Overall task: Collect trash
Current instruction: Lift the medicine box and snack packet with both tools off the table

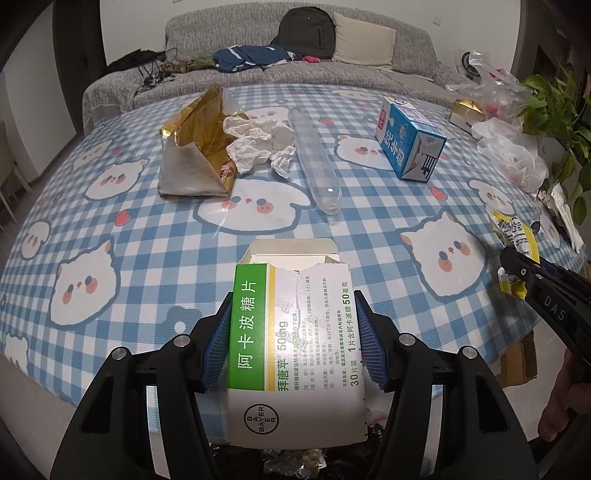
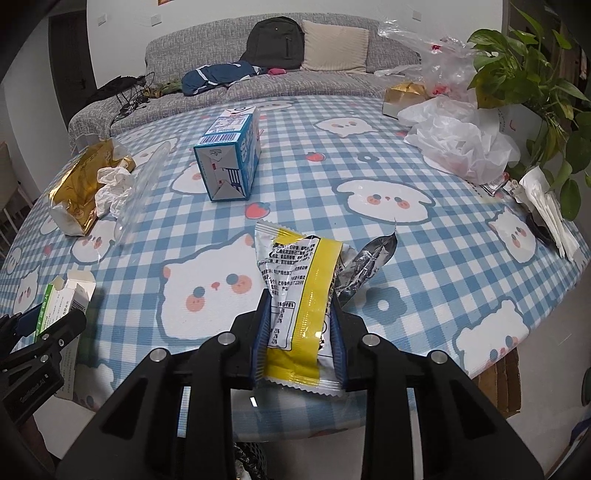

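A: So, what is filling the scene, biggest things first?

B: A grey sofa [image 1: 295, 62] is stretching across the twelve o'clock edge, carrying a black backpack [image 1: 304, 31] and a beige cushion [image 1: 364, 40]. A round table under a blue checked cloth [image 1: 110, 206] printed with cartoon animals is taking up the middle.

A: And the rubbish lying on it?

B: In the left wrist view, a torn gold bag [image 1: 195, 147] is lying at about eleven o'clock, with crumpled white tissue [image 1: 258, 142] touching its right side. A clear plastic tube [image 1: 314, 155] is lying just beside the tissue, near twelve. A blue milk carton [image 1: 410, 138] is lying on its side at one o'clock. White plastic bags [image 1: 509, 151] are piling up at two o'clock, beside a leafy pot plant [image 1: 557, 110].

A: What is the left gripper [image 1: 291, 339] doing?

B: It is clenching a green-and-white medicine box [image 1: 295, 350] between its blue pads, one on each long side. The box's torn end is pointing away, over the near table edge.

A: And the right gripper [image 2: 299, 332]?

B: Its jaws are pinched tight on a yellow-and-white snack wrapper [image 2: 295, 295], whose silver torn end is sticking out toward one o'clock, just above the cloth.
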Demonstrator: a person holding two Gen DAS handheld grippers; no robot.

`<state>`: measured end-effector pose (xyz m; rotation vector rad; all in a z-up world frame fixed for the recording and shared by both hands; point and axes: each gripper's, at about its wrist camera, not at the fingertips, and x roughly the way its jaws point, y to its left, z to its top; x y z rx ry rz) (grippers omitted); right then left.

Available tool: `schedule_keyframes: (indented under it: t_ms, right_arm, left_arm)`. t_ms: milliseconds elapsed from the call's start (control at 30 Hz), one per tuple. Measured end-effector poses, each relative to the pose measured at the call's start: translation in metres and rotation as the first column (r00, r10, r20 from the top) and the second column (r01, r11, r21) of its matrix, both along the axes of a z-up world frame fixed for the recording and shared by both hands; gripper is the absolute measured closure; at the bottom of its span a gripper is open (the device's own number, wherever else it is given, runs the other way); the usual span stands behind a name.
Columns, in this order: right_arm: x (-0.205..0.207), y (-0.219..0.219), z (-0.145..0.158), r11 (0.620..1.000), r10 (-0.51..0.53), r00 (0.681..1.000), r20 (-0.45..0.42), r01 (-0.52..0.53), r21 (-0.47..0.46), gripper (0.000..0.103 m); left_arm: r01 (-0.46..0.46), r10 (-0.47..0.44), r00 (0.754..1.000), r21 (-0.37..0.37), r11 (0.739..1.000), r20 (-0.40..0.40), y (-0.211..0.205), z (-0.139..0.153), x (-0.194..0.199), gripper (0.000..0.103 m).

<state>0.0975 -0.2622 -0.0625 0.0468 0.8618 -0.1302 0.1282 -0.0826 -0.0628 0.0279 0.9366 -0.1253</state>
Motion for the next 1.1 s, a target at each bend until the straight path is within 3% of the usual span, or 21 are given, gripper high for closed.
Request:
schedule_keyframes:
  t_ms: [1100]
  right_arm:
    - [-0.082, 0.035, 0.025, 0.994, 0.113, 0.993, 0.047, -0.112, -0.012, 0.076]
  left_arm:
    - [-0.061, 0.061, 0.997, 0.006, 0.998, 0.036, 0.025, 0.026, -0.085, 0.044]
